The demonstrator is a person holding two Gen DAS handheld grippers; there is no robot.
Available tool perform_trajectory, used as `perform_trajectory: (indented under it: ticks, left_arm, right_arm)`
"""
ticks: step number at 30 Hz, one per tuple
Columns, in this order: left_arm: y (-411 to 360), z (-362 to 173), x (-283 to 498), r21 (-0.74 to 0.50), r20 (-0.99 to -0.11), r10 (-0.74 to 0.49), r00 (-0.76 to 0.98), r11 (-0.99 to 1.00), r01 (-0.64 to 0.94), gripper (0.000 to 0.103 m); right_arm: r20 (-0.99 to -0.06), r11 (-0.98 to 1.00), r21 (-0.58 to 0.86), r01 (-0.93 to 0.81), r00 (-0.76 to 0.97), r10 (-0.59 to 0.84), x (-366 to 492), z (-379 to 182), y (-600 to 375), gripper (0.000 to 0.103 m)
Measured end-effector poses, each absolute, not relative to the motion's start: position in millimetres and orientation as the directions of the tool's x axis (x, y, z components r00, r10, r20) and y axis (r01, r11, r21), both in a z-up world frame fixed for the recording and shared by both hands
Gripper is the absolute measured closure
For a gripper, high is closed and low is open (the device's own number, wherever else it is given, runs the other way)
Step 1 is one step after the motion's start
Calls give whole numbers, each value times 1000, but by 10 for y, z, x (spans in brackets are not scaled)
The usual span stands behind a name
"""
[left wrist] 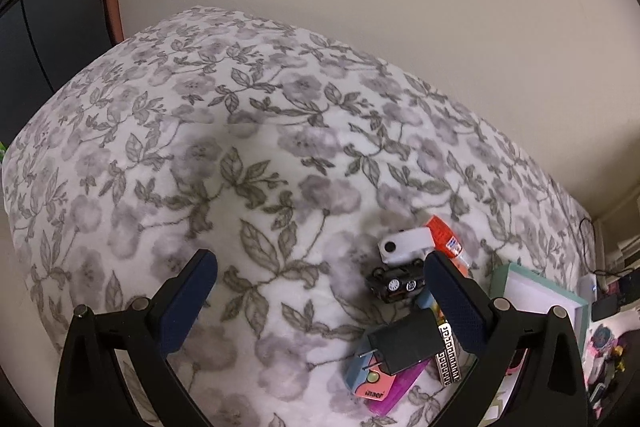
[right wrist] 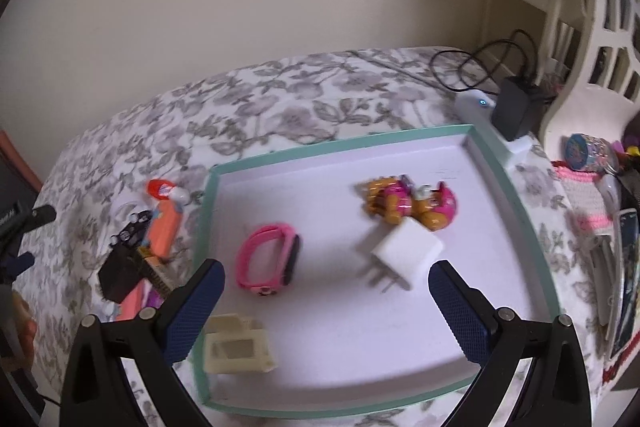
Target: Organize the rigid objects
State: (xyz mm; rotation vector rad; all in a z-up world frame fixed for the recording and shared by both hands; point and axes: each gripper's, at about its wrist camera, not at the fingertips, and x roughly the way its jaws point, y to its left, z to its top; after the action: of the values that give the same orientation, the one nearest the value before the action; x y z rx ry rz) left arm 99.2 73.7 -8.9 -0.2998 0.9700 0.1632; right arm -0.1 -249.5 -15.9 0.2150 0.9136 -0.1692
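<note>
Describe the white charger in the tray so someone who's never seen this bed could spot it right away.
On the floral bedspread lies a shallow tray with a teal rim. Near its middle, just in front of the orange-and-pink toy, sits the white charger. It is the only plain white cube there, with two metal prongs sticking out.

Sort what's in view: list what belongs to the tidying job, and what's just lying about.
Job:
teal-rimmed tray
white charger
pink band
toy figure
cream block
black adapter
toy car
glue bottle

Lying about:
black cable
white basket
</note>
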Motion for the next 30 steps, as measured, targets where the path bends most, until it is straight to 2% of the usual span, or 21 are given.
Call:
perform_trajectory:
  ticks: [19,25,30]
  left_arm:
    - [1415,121,914,-178,-787,78,612,921,-347,0]
    - [1415,-8,961,-180,-822,37,568,930,-321,0]
    - [1268,-123,1019,-174,-855,-9,519,947,-270,0]
  right_arm:
    - [-786,986,166,13,606,124,235,-114,-1527,0]
    - [-801,987,155,-32,581,144,339,-175,-1331,0]
    - [-819,989,138,-47,556,141,404,-264,-1270,6]
